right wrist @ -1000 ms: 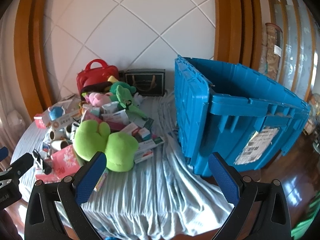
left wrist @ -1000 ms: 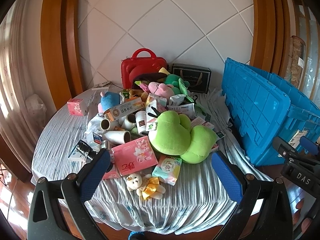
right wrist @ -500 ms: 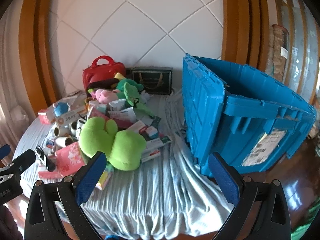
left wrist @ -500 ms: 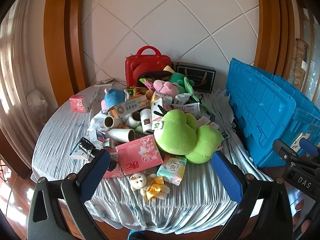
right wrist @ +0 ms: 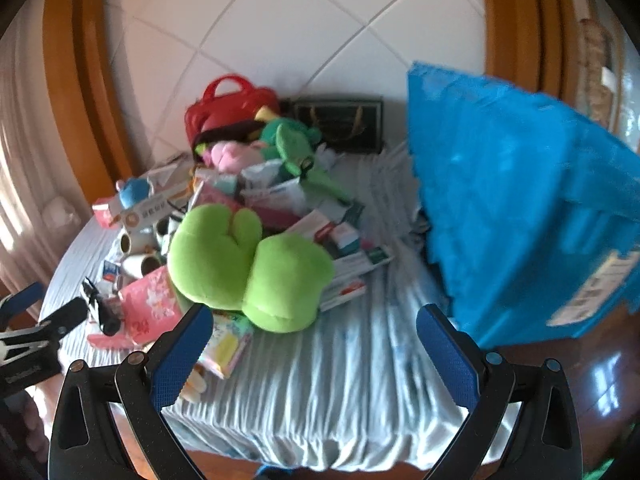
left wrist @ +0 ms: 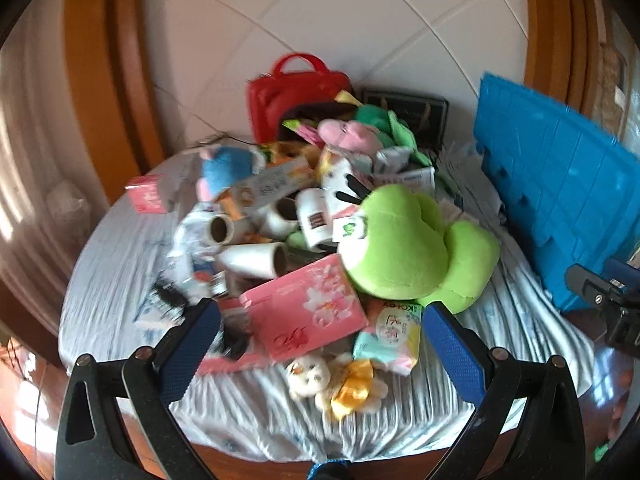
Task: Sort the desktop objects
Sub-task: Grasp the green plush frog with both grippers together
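Note:
A heap of objects lies on a round table with a pale striped cloth point(left wrist: 400, 408). A big lime-green plush point(left wrist: 404, 248) tops the heap; it also shows in the right wrist view point(right wrist: 240, 260). In front lie a pink tissue pack point(left wrist: 308, 312), a small white bear point(left wrist: 316, 376) and paper rolls point(left wrist: 256, 258). My left gripper point(left wrist: 322, 340) is open and empty, short of the table's front edge. My right gripper point(right wrist: 314, 344) is open and empty above the cloth point(right wrist: 340, 392), right of the plush.
A large blue crate point(right wrist: 520, 216) stands on the right side of the table, also seen in the left wrist view point(left wrist: 560, 196). A red case point(left wrist: 296, 96) and a dark box point(left wrist: 408, 112) stand at the back by the tiled wall. Wooden floor surrounds the table.
Both grippers have moved forward toward the table, so the heap and the crate look larger. Both stay open and empty. Nothing on the table has moved.

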`<state>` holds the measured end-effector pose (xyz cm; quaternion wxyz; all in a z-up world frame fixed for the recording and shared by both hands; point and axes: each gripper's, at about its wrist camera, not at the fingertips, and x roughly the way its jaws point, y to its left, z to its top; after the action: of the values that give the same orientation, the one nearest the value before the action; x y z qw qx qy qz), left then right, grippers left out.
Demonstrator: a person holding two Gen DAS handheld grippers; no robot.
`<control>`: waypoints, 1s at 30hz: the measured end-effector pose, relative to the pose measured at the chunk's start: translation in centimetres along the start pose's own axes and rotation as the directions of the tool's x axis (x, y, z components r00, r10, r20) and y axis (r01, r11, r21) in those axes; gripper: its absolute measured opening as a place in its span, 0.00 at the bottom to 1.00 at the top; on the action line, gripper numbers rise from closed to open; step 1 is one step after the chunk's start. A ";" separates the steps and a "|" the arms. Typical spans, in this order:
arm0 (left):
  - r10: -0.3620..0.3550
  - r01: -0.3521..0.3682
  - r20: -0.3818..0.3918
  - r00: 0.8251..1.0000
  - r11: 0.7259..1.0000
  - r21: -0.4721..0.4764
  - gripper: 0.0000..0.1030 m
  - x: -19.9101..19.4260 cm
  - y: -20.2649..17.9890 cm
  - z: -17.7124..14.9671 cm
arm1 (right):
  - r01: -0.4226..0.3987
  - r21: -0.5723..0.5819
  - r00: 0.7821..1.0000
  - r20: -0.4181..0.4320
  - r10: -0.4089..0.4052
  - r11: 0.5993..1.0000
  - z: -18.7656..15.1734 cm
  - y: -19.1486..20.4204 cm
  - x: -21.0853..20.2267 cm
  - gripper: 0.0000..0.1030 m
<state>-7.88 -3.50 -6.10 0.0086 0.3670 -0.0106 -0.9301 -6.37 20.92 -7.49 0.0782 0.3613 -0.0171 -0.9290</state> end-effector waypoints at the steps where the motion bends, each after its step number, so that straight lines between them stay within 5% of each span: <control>1: -0.007 0.007 -0.012 1.000 1.000 0.011 1.00 1.2 -0.3 0.4 | -0.009 0.003 1.000 -0.017 0.009 1.000 0.1 0.2 1.0 1.00; 12: -0.109 0.133 -0.154 0.982 0.979 0.153 1.00 12.0 -4.4 2.8 | -0.078 0.192 0.979 -0.169 0.111 0.978 0.9 -1.1 11.3 1.00; 25: -0.172 0.225 -0.232 0.957 0.949 0.223 1.00 16.2 -6.1 3.1 | -0.134 0.324 0.933 -0.278 0.230 0.937 1.4 -0.9 19.4 1.00; 30: -0.180 0.226 -0.197 0.964 0.943 0.245 0.77 14.8 -6.2 3.5 | -0.143 0.280 0.934 -0.278 0.222 0.949 2.0 0.0 18.5 0.72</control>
<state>-21.15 2.43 -13.83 -0.1359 0.4427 -0.0964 -0.8811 -21.16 17.93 -18.33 0.1193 0.5047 -0.1578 -0.8403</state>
